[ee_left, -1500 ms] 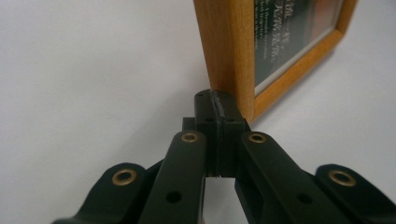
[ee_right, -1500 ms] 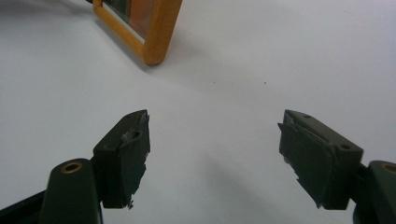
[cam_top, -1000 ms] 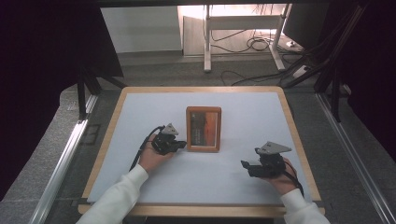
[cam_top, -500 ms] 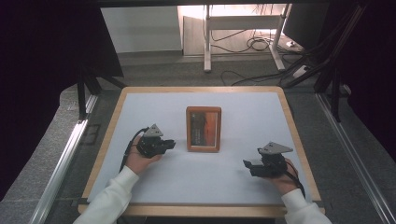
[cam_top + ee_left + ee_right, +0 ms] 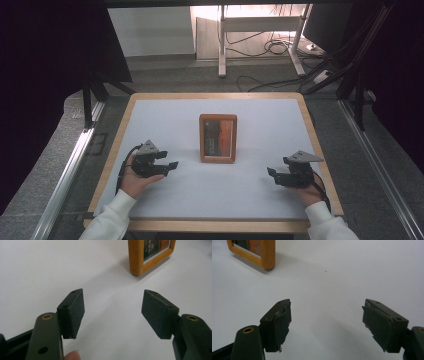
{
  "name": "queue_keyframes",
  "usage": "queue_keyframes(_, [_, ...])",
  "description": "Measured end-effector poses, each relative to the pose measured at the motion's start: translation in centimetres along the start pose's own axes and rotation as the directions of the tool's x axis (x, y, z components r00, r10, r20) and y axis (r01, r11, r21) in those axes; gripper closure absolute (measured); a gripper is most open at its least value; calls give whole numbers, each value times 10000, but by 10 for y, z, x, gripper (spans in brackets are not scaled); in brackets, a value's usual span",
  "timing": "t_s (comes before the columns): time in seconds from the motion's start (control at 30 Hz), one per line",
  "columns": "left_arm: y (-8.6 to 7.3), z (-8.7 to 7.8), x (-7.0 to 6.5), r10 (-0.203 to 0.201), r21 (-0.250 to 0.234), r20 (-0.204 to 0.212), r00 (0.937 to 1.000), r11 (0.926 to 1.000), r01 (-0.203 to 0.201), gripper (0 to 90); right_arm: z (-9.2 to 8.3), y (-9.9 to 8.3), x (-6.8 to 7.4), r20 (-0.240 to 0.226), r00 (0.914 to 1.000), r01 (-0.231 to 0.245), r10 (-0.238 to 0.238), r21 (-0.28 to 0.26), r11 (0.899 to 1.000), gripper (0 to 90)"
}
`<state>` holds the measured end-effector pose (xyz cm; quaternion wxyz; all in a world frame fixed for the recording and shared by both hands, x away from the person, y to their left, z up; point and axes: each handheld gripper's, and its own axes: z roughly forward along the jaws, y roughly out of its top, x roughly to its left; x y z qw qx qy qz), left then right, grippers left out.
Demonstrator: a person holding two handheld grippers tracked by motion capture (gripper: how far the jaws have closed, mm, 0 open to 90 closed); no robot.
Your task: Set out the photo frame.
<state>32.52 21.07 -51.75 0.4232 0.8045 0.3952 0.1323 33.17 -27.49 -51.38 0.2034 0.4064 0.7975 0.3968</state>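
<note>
A rectangular wooden picture frame (image 5: 218,138) with rounded corners lies flat at the centre of the smooth white table (image 5: 260,195). The left gripper (image 5: 171,165), lower left, has just been opening its rough black pads (image 5: 75,310) wide, nothing between. The right gripper (image 5: 271,174), lower right, gapes wide and empty.

The desk (image 5: 260,200) carries one obstacle, a wooden frame (image 5: 218,138) lying flat at its centre. Open white surface lies on every side of the frame, with wide clear lanes between it and the left gripper (image 5: 170,165) and between it and the right gripper (image 5: 272,174), both well apart from it. Nothing stands between either gripper's spread fingers (image 5: 72,311), and the desk's raised wooden rim (image 5: 215,95) bounds the free area.
</note>
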Motion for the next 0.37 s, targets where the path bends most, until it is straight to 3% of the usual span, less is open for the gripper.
queue_keyframes(0.37, [-2,5,5,-89,-96,-85,9999,9999,88,317,0,2,2,-21,10000,97,-97,-161,9998,217])
